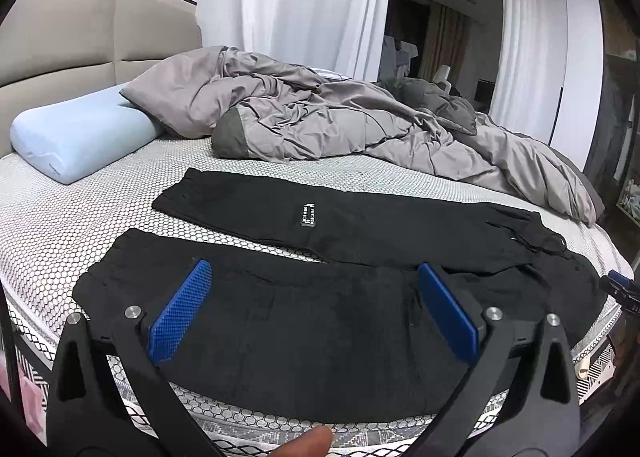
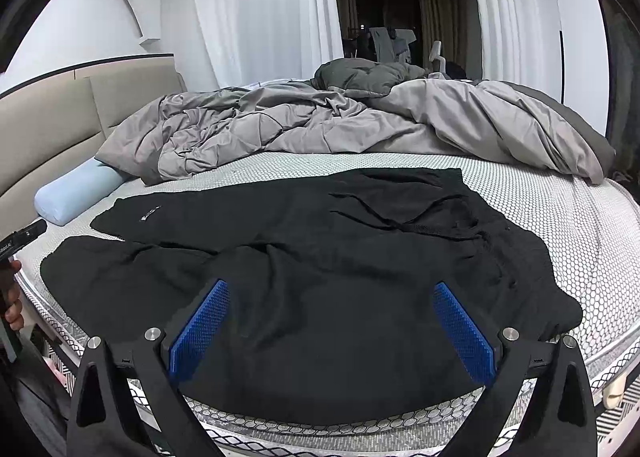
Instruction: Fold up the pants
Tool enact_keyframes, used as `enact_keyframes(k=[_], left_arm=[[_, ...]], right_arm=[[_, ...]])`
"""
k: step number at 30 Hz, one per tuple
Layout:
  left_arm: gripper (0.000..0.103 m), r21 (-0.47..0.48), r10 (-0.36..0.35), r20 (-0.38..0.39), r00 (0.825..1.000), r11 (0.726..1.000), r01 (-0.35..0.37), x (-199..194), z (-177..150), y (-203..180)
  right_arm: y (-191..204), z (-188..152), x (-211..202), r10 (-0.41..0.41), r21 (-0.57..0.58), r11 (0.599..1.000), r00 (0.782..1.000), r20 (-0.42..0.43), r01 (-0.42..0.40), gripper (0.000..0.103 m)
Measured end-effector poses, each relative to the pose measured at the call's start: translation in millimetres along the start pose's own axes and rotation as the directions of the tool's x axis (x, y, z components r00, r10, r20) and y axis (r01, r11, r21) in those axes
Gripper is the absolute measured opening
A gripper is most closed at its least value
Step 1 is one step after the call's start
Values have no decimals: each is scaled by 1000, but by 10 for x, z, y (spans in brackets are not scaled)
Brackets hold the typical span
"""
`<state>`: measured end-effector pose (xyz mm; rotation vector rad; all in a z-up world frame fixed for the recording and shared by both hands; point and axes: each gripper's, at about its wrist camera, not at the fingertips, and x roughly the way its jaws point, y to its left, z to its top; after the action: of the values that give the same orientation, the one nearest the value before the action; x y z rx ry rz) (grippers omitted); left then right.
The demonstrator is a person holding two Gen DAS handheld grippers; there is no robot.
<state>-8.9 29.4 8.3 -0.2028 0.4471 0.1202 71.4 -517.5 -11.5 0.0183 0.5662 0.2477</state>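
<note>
Currently black pants [image 2: 304, 257] lie spread flat on bed [image 2: 560, 217], legs apart, unfolded; left gripper [image 1: 314, 277] and right gripper [image 2: 332, 297] both released, nothing grasped.

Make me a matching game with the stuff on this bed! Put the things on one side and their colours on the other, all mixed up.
Things:
1. pants
2. pillow
3. duvet
4. gripper pads

Colours:
A. grey
B. bright blue
C. black
D. pale blue

Right pairs: 1-C, 2-D, 3-A, 4-B.
</note>
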Motion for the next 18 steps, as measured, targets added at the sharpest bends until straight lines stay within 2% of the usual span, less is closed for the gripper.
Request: enact_keyframes(k=[6,10,14,16,18], left_arm=[[102,-7,37,-12,999,999,-37,23,-1,77],[102,-95,61,-34,998,993,-64,36,-2,361],[102,-180,143,-77,987,971,-155,9,-76,759],[102,-246,149,-110,983,954,-172,0,-133,991],[102,-314,121,-153,981,935,-165,29,-202,1209]], right_arm=[[-7,-16,-33,-13,6,1000,1000,13,13,103],[-42,-24,-42,-107,13,994,994,7,107,103],[-54,-50,-49,-138,-11,990,990,-7,138,103],[-106,-59,-36,-159,2,987,987,-20,159,103],[-193,-57,-19,-144,39,989,989,-35,145,103]])
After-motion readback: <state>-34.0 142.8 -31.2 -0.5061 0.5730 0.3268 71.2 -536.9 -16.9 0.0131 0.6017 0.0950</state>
